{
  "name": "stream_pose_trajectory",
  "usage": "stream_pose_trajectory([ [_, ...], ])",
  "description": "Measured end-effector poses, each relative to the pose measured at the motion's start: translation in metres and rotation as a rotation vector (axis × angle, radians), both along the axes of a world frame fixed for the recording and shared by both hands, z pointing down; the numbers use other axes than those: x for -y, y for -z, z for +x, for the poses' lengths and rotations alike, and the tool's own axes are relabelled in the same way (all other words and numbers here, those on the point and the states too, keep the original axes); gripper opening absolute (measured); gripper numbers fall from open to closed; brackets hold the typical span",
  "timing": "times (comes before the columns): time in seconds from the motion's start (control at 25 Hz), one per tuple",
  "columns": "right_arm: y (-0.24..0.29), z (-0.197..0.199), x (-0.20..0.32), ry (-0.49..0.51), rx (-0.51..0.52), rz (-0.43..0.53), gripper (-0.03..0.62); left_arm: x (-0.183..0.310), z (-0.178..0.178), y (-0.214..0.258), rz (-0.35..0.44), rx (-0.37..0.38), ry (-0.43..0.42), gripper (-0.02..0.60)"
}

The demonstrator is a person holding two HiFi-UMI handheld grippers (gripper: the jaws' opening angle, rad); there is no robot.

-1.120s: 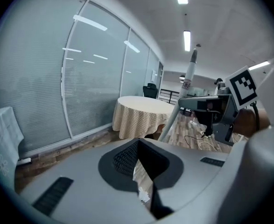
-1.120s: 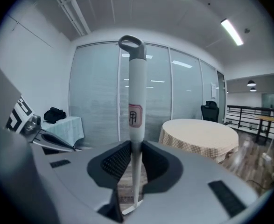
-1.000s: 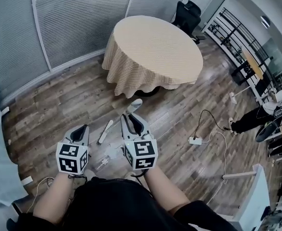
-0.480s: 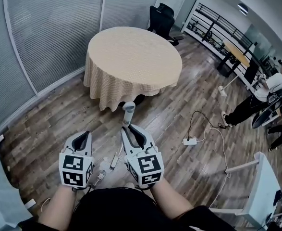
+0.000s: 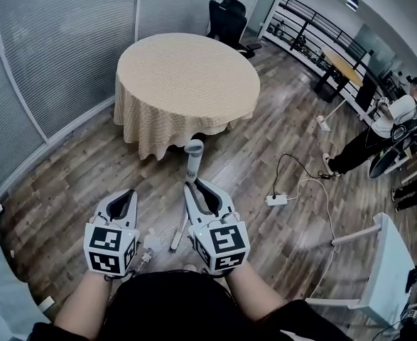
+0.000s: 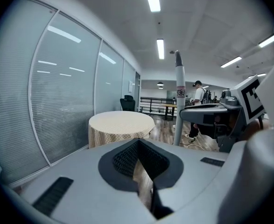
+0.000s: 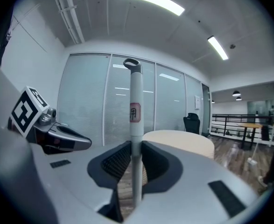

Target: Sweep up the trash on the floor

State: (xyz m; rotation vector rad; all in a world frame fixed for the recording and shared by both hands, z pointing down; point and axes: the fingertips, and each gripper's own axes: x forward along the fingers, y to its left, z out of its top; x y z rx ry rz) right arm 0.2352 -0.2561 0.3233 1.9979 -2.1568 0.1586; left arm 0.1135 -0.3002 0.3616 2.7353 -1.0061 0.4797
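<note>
My right gripper [image 5: 205, 193] is shut on a white broom handle [image 5: 193, 155], which rises upright between its jaws [image 7: 136, 125] and ends in a looped tip. That handle also shows in the left gripper view [image 6: 179, 101], to the right of the jaws. My left gripper [image 5: 123, 200] is held beside it at the same height, shut with nothing in it [image 6: 137, 146]. On the wooden floor between the two grippers lie a clear plastic bottle [image 5: 150, 246] and a white stick-like piece [image 5: 177, 236]. The lower end of the handle is hidden.
A round table [image 5: 187, 77] with a beige cloth stands just ahead, with a black office chair [image 5: 229, 16] behind it. A power strip [image 5: 275, 199] with its cable lies on the floor at right. A person [image 5: 378, 130] stands far right, and a white desk [image 5: 386, 275] is at lower right.
The view has swung, so the table now sits more to the left. Both grippers stay shut, and the handle stands closer to the table. The bottle and white piece now lie nearer my feet.
</note>
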Motion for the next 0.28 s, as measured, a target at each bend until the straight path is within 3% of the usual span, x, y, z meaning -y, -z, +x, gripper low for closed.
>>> stream_pose_trajectory([
  [0.28, 0.0081, 0.0008, -0.0037, 0.019, 0.028, 0.029, 0.084, -0.0077, 0.0113, 0.0070, 0.018, -0.041, -0.046, -0.005],
])
